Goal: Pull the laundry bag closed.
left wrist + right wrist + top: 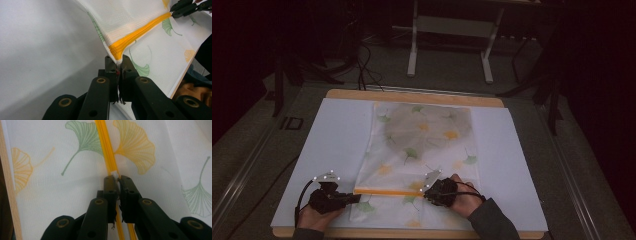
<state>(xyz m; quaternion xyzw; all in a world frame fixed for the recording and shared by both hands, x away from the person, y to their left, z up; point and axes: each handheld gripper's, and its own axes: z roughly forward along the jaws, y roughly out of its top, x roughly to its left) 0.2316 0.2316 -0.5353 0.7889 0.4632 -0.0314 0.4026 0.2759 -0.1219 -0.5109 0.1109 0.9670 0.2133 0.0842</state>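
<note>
A white mesh bag [422, 150] printed with green and yellow ginkgo leaves lies flat on the table, and a round greyish shape [427, 127] shows through its far half. An orange zipper [384, 191] runs across its near end. My left gripper [358, 198] is shut on the bag's corner at the zipper's left end [119, 61] and lifts the fabric slightly. My right gripper [424, 192] is shut on the zipper [105, 145], with a small white piece pinched between its tips [117, 178]. It appears far off in the left gripper view [172, 13].
The bag rests on a white mat [337, 140] covering a wooden tabletop [412, 95]. Grey floor surrounds the table, with a white frame's legs [413, 55] and cables behind it. A person's hands and a dark sleeve [492, 220] are at the near edge.
</note>
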